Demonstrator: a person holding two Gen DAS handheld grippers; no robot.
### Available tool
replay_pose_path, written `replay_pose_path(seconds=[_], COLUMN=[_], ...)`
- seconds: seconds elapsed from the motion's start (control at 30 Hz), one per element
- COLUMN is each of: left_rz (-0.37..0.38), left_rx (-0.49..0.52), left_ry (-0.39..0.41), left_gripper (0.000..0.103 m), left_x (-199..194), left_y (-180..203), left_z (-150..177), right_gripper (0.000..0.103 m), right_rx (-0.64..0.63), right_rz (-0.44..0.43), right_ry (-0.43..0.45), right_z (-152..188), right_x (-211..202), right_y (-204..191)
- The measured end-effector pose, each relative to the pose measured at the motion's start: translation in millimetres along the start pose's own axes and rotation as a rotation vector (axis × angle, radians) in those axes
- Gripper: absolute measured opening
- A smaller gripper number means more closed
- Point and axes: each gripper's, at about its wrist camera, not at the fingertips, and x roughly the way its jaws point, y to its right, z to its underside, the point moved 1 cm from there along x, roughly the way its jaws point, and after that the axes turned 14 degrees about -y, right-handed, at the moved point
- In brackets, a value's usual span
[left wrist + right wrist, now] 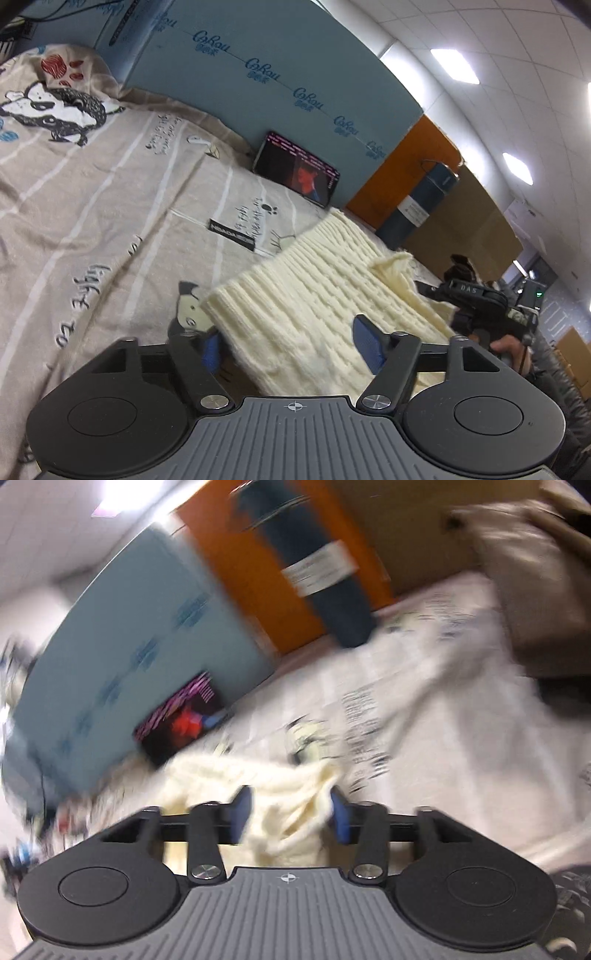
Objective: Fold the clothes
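A cream knitted sweater (314,291) lies on a bed covered by a beige cartoon-print sheet (92,192). My left gripper (290,345) is open, its blue pads on either side of the sweater's near edge, the cloth lying between them. The right gripper shows in the left wrist view (476,299) at the sweater's far right edge. In the blurred right wrist view my right gripper (291,812) is open wide, with bunched cream sweater (288,805) between its blue pads.
A tablet with a lit screen (295,168) leans against a blue foam board (258,74) at the head of the bed. An orange board (402,177), a dark blue roll (417,206) and cardboard stand to the right. A beige cushion (535,587) lies at the right.
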Motion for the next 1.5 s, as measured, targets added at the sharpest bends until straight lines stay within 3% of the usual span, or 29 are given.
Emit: replay_pose_path(seconds=[0.03,0.1,0.27,0.37,0.47,0.53,0.6,0.67,0.73,0.87,0.9,0.93,1.0,1.23,1.37,1.5], left_rz=[-0.024,-0.003,0.077,0.134,0.091,0.041,-0.006,-0.065,-0.133,-0.26,-0.267,-0.267,-0.262,-0.231,-0.225,-0.217], left_rx=[0.024,0.033,0.033,0.026,0.068,0.086,0.096,0.102,0.127,0.191,0.201,0.214,0.228,0.216,0.214,0.208], left_ry=[-0.006,-0.012,-0.03,-0.043,-0.061,-0.062,-0.052,-0.017,0.023,-0.006,-0.016,-0.016,-0.016,-0.011,-0.008,-0.005], left_gripper=[0.031,0.024,0.023,0.024,0.028,0.037,0.06,0.075,0.079,0.084,0.088,0.089,0.093,0.096,0.096,0.096], left_x=[1.8,3.4,11.0,17.1,23.4,23.7,21.7,15.4,10.3,17.7,21.1,22.1,23.0,22.4,22.0,21.6], left_y=[1.5,3.7,12.1,18.5,27.7,29.1,28.1,25.5,23.1,19.9,19.1,20.1,21.0,19.0,19.1,18.2], left_z=[-0.8,0.2,1.6,1.9,2.2,0.9,-0.6,-3.4,-7.6,-12.9,-11.8,-10.6,-9.1,-8.3,-8.0,-8.2], right_gripper=[0.012,0.01,0.009,0.009,0.009,0.01,0.012,0.021,0.045,0.05,0.058,0.067,0.075,0.087,0.091,0.09], right_rx=[-0.046,-0.105,-0.196,-0.28,-0.323,-0.337,-0.329,-0.29,-0.241,-0.242,-0.258,-0.273,-0.301,-0.483,-0.632,-0.655], right_rz=[0.011,0.027,0.072,0.149,0.196,0.227,0.259,0.272,0.278,0.245,0.212,0.172,0.095,-0.059,-0.015,0.099], right_ry=[0.015,0.066,0.185,0.221,0.189,0.147,0.126,0.152,0.191,0.257,0.258,0.253,0.235,0.042,-0.102,-0.152], right_z=[2.4,1.9,-24.2,-46.0,-65.3,-69.2,-64.5,-61.1,-59.0,-48.9,-42.9,-34.9,-17.7,63.4,96.8,110.6], right_x=[0.3,-5.1,-17.5,-8.5,14.3,30.5,41.5,37.0,27.0,-16.5,-28.9,-41.6,-65.1,-81.6,-55.3,-31.5], right_y=[-6.2,-15.5,-39.0,-57.0,-60.8,-57.9,-52.1,-45.4,-38.5,-46.0,-51.2,-55.9,-65.2,-96.4,-114.1,-111.6])
